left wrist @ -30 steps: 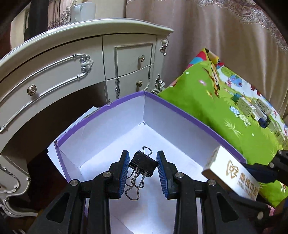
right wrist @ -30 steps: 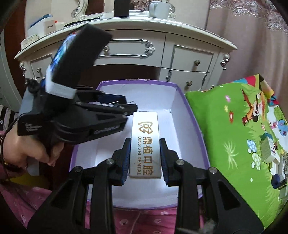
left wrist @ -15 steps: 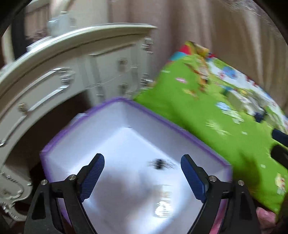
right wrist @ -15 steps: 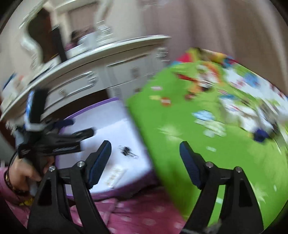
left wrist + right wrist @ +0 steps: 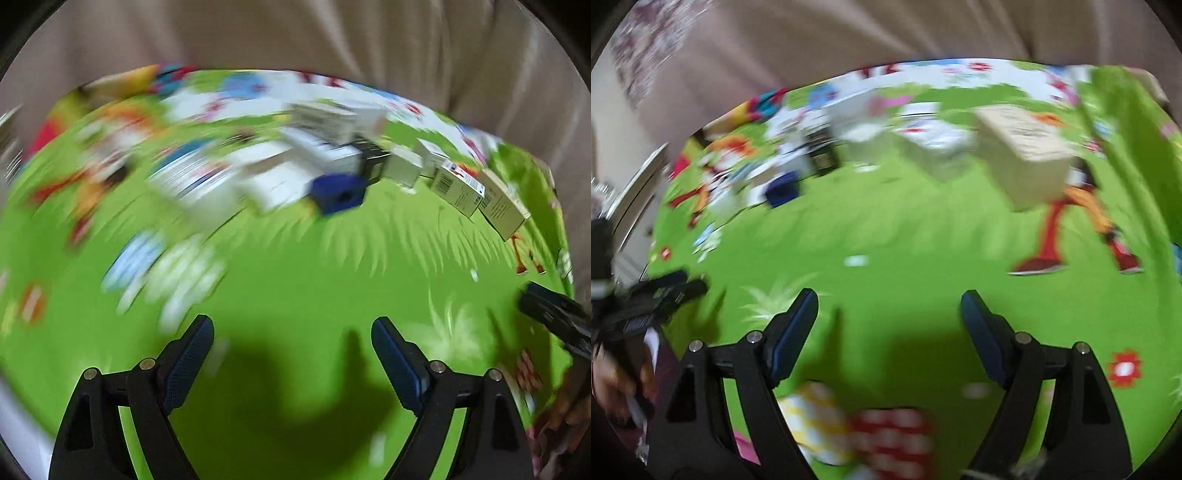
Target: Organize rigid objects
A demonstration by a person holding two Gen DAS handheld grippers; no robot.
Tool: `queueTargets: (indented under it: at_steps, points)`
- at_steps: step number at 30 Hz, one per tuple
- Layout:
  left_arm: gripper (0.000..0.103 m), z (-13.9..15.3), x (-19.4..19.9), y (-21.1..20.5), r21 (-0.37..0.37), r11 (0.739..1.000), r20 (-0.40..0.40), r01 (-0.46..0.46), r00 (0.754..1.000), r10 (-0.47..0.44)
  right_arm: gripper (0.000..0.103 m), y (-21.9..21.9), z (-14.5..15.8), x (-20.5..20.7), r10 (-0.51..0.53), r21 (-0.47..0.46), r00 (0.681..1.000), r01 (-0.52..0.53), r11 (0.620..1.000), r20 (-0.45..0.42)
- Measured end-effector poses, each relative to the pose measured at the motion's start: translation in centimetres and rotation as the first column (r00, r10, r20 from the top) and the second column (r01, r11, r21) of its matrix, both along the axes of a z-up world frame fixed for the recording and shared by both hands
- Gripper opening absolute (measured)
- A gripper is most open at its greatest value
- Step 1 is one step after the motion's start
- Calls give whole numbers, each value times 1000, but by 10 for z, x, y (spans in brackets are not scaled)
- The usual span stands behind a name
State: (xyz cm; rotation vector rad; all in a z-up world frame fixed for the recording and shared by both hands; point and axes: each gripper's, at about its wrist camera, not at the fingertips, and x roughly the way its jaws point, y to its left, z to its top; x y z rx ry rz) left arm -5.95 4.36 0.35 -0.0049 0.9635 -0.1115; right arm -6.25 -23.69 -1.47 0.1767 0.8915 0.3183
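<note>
Rigid objects, here a cluster of small cartons (image 5: 325, 155), lie in the upper centre of the left wrist view on a green printed mat (image 5: 295, 266), with a blue block (image 5: 338, 194) at the cluster's near edge and two tan boxes (image 5: 480, 192) trailing toward the upper right. Heavy motion blur smears the left half of this view; labels cannot be read. The left gripper (image 5: 291, 354) occupies the lower centre, its jaws spread wide with nothing between them, only mat and shadow showing in the gap. The right gripper's tip enters at the right edge.

In the right wrist view the same mat (image 5: 905, 240) fills the frame. A large pale box (image 5: 1023, 147) sits upper right, white cartons (image 5: 934, 147) just left of it, and the blue block (image 5: 781, 190) with a dark box (image 5: 822, 153) at upper left. The right gripper (image 5: 888, 325) is at lower centre, jaws likewise wide apart and empty. The left gripper, held in a hand (image 5: 613, 380), appears at the left edge.

Progress, as a judgement: many items remain loose on the mat, well apart from both grippers, so most of the organizing appears undone. No container is visible in either view. Both tools seem free for the next pick.
</note>
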Motion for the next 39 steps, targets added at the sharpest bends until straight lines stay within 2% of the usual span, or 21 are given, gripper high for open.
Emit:
queueTargets:
  at_steps: [3, 5, 7, 9, 13, 18, 22, 23, 24, 25, 28, 32, 34, 37, 39]
  points:
    - [88, -7, 59, -13, 61, 994, 22, 93, 995, -94, 82, -20, -3, -2, -40, -11, 999, 40, 999, 1]
    - [88, -7, 78, -17, 65, 988, 27, 141, 989, -143, 83, -30, -8, -3, -53, -9, 999, 53, 999, -9]
    - [88, -7, 90, -23, 52, 980, 30, 192, 981, -193, 86, -33, -11, -5, -46, 13, 999, 46, 999, 20]
    - [88, -7, 91, -31, 2, 963, 40, 268, 963, -268, 89, -28, -12, -7, -40, 5, 998, 39, 999, 45]
    - [88, -5, 67, -56, -129, 906, 58, 404, 915, -400, 92, -16, -14, -2, -18, -48, 998, 21, 999, 58]
    - [88, -10, 65, -66, -49, 941, 56, 334, 942, -332, 92, -25, -15, -2, -24, 10, 998, 23, 1000, 62]
    - [87, -13, 85, -66, -32, 971, 41, 236, 971, -235, 93, -23, -16, -1, -17, -17, 998, 18, 1000, 64]
    - [76, -14, 88, -70, -4, 977, 38, 214, 976, -213, 93, -22, -15, -2, -16, -22, 998, 17, 1000, 63]
    - [44, -13, 86, -72, 30, 982, 45, 186, 981, -187, 93, -20, -15, -1, -15, -30, 998, 16, 999, 59]
    - [27, -11, 82, -71, 40, 987, 55, 155, 986, -157, 94, -19, -14, -1, -12, -40, 998, 14, 999, 55]
    - [28, -9, 68, -56, -57, 995, 64, 86, 995, -83, 99, -9, -13, 8, 13, -103, 1000, -12, 995, 9]
    - [28, -9, 47, -42, -112, 992, 69, 48, 997, -41, 100, 13, -15, 46, 75, -238, 996, -86, 967, -51]
    - [28, -9, 41, -41, -123, 991, 69, 51, 997, -43, 101, 22, -19, 77, 102, -274, 994, -106, 956, -28]
    - [29, -9, 40, -39, -129, 990, 68, 55, 997, -47, 103, 30, -20, 119, 131, -271, 991, -136, 953, -37]
    - [29, -10, 39, -41, -107, 993, 69, 58, 996, -51, 103, 35, -21, 145, 159, -266, 987, -162, 950, -32]
